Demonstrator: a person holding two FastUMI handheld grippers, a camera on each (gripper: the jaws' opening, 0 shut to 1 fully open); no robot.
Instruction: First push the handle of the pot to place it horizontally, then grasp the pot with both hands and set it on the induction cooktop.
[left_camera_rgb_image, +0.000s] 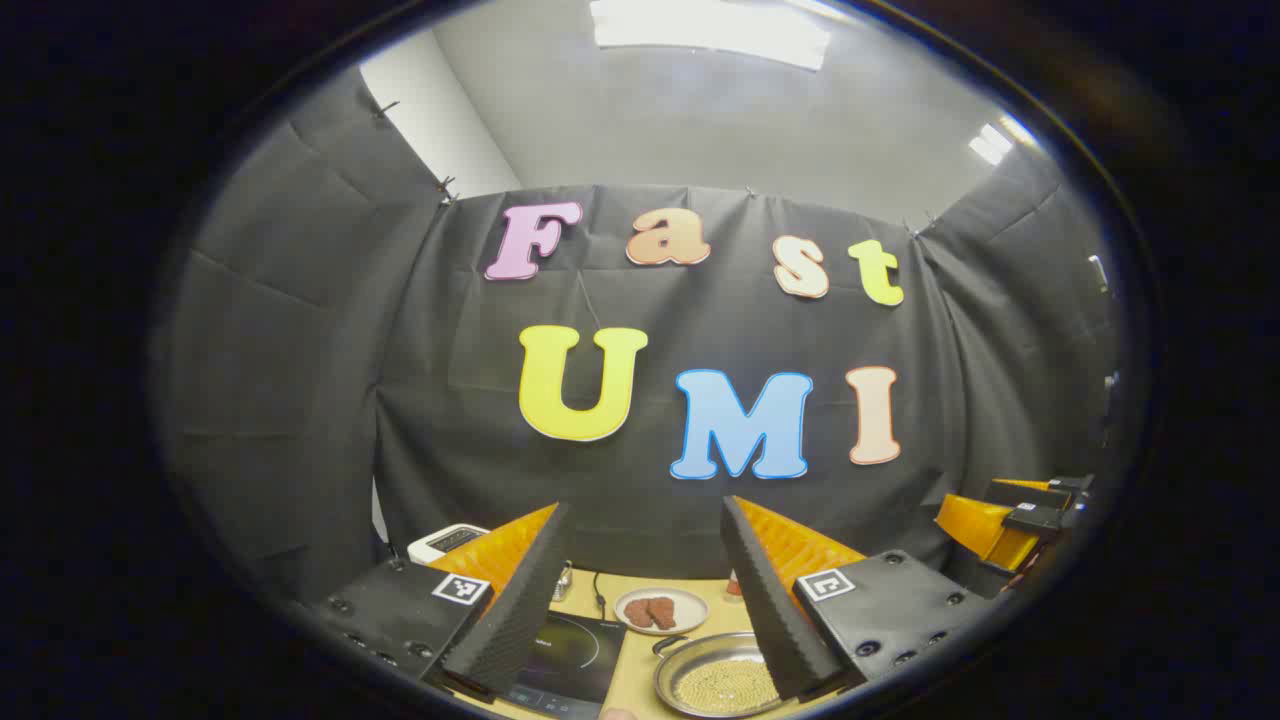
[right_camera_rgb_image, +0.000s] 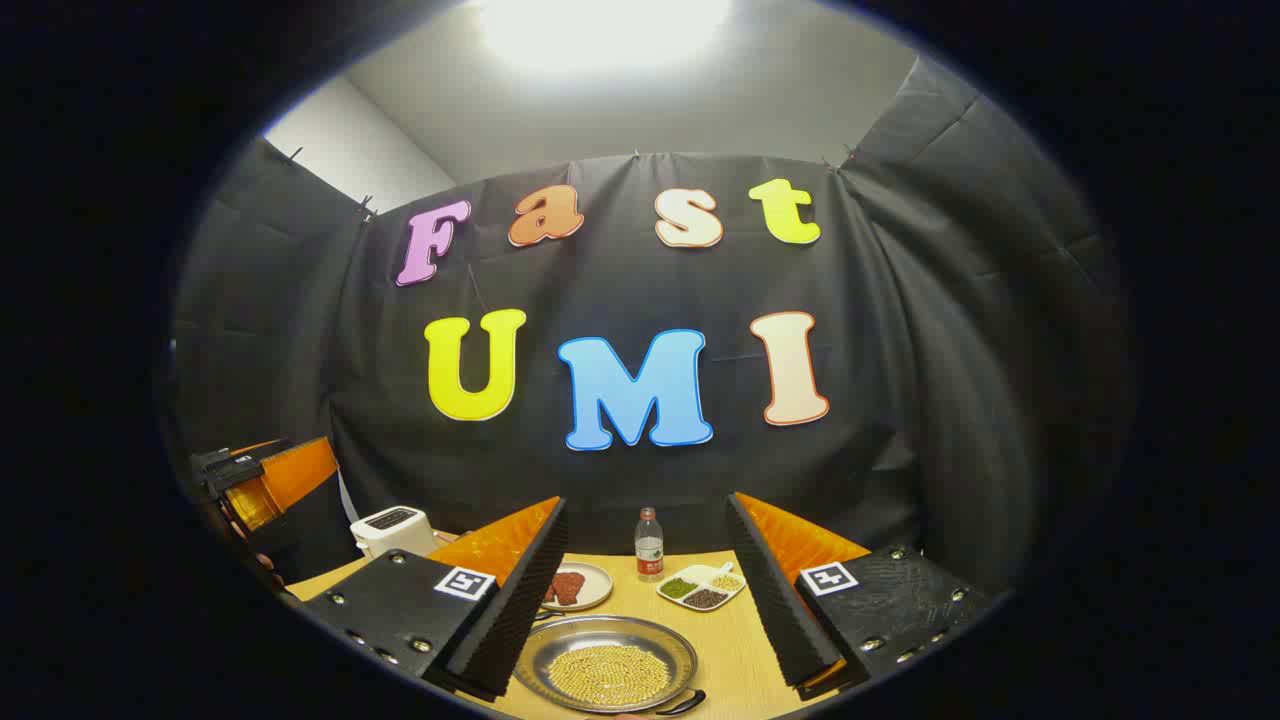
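While both tools hung above the table, the left gripper (left_camera_rgb_image: 645, 600) stood with its fingers spread wide and nothing between them, and the right gripper (right_camera_rgb_image: 645, 600) was spread just as wide and just as empty. In the left gripper view the right gripper and the hand holding it also showed far off at the right edge; in the right gripper view the left one showed at the left edge.

The pot (right_camera_rgb_image: 610, 662), a shallow steel pan, lay below and ahead of the right gripper, near the table's (right_camera_rgb_image: 735, 655) front edge, framed between that gripper's fingers. Seen from the left gripper, the pot (left_camera_rgb_image: 715, 680) sat toward its right finger, with the induction cooktop (left_camera_rgb_image: 570, 655) under its left finger, so the cooktop lay just beside the pot on the pot's left. The pot's handle (right_camera_rgb_image: 682, 703) poked out at the near right of the rim, toward the front edge; its exact angle was hard to read, though it looked skewed rather than level with that edge. The right gripper seemed the nearer one for the push.

The pot held a flat bed of small yellowish beans. Farther back, a round plate (right_camera_rgb_image: 575, 585) carried reddish-brown pieces, a divided dish (right_camera_rgb_image: 703, 587) held green, dark and pale grains, a bottle (right_camera_rgb_image: 649, 545) stood near the back edge, and a white toaster (right_camera_rgb_image: 393, 528) stood at the back left corner.
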